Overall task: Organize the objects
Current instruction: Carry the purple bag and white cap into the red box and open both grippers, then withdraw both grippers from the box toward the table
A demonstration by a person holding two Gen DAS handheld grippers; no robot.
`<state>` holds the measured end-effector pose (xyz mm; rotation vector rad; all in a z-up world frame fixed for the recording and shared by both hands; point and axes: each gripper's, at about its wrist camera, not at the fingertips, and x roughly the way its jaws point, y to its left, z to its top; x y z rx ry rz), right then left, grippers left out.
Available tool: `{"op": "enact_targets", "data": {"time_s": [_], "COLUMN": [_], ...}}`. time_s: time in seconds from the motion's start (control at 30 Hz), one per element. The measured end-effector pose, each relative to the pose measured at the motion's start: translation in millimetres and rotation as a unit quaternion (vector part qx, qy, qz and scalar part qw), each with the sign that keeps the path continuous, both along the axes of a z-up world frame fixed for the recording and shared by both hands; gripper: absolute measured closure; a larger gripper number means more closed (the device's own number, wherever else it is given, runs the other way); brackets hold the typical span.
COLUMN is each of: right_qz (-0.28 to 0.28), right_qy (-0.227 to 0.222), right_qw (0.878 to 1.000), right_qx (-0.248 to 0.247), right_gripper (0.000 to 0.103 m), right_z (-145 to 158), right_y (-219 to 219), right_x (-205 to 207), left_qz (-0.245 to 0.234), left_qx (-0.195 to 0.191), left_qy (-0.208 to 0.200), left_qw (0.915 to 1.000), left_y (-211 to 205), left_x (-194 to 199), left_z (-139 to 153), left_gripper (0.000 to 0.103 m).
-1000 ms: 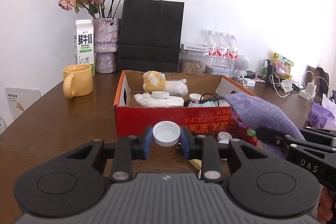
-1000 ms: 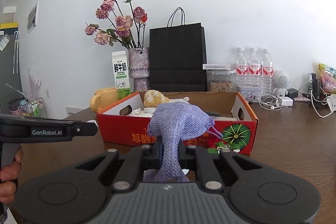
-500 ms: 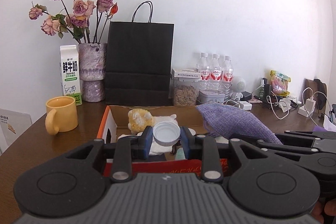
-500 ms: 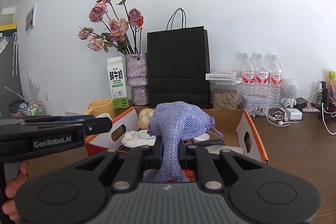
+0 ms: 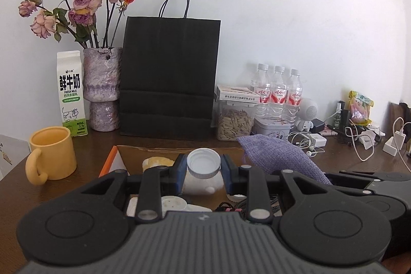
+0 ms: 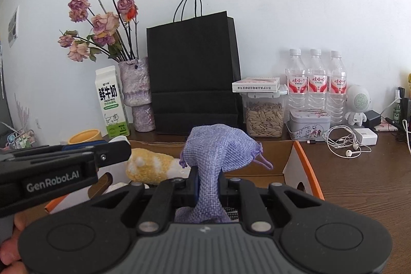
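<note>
Both carried things are judged to be over the open cardboard box (image 6: 303, 166) but not yet released, so the placing step is taken to be in hand and the letting-go is left; the left gripper (image 5: 203, 168) is seen clamped on a white bottle cap (image 5: 203, 163), its blue pads pressed on the cap's opposite sides, the cap's open side turned toward the camera; the right gripper (image 6: 207, 186) is pinched together on the neck of a purple cloth pouch (image 6: 218, 148), the bulk of which bulges above and ahead of the fingers while its lower end hangs below them. Beneath and just beyond the left fingers, things already lying in the box are seen: a yellow and white plush toy (image 6: 151, 167), a white lid (image 5: 172, 202) and a dark cable (image 5: 231, 204), so part of the gathering is judged done. The pouch is a coarse woven lilac fabric with a drawstring loop (image 6: 264, 162) trailing to the right of the fingers; it is judged soft and likely to slump when freed. The cap is smooth plastic with a ribbed rim. Whether further loose things remain on the table (image 6: 372, 171) to be sorted cannot be told.
</note>
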<state>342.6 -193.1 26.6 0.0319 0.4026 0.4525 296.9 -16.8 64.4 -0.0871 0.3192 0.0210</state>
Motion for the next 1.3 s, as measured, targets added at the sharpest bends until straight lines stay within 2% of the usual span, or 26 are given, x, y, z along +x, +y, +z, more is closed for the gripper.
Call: {"op": "enact_targets", "data": {"time_s": [0.03, 0.1, 0.13, 0.17, 0.2, 0.23, 0.27, 0.33, 0.73, 1.07, 1.3], "right_qz": [-0.001, 0.002, -0.002, -0.011, -0.018, -0.026, -0.032, -0.037, -0.038, -0.038, -0.037], "right_qy": [0.004, 0.010, 0.008, 0.006, 0.002, -0.004, -0.013, -0.022, -0.049, -0.057, -0.058], "right_qw": [1.000, 1.000, 1.000, 1.000, 1.000, 0.999, 0.999, 0.998, 0.997, 0.997, 0.996], "right_qx": [-0.001, -0.008, -0.012, -0.020, -0.025, -0.027, -0.029, -0.034, -0.037, -0.041, -0.054], "right_gripper": [0.091, 0.081, 0.074, 0.052, 0.023, 0.010, 0.000, 0.000, 0.000, 0.000, 0.000], "right_z": [-2.3, -7.8, -9.7, -11.4, -12.5, -13.5, -14.4, -14.7, -5.6, -15.8, -30.5], "right_y": [-0.5, -2.3, -3.1, -3.2, -3.4, -3.9, -4.8, -4.7, -9.8, -24.0, -34.2], "right_x": [4.3, 10.0, 10.4, 10.3, 9.9, 8.6, 6.3, 2.9, -23.9, -67.8, -105.2], "left_qz": [0.004, 0.011, 0.015, 0.019, 0.024, 0.032, 0.041, 0.048, 0.050, 0.036, 0.022], "left_qx": [-0.003, -0.003, 0.000, 0.000, 0.000, 0.002, 0.006, 0.014, 0.009, -0.012, 0.000], "left_qy": [0.001, 0.002, 0.008, 0.012, 0.012, 0.008, -0.001, -0.014, -0.014, -0.032, -0.029], "left_qw": [1.0000, 0.9999, 0.9999, 0.9997, 0.9996, 0.9995, 0.9992, 0.9987, 0.9986, 0.9988, 0.9993], "left_y": [1.3, 3.1, 4.2, 5.3, 6.3, 6.5, 6.2, 5.1, 3.4, 9.3, 4.4], "left_x": [6.5, 15.4, 18.6, 19.8, 19.3, 17.9, 15.1, 10.5, -10.4, -64.4, -99.4], "left_z": [-3.1, -9.0, -12.1, -14.6, -16.0, -16.2, -15.4, -13.9, -9.5, -24.7, -38.8], "left_gripper": [0.073, 0.071, 0.058, 0.039, 0.027, 0.008, 0.000, 0.000, 0.000, 0.000, 0.000]}}
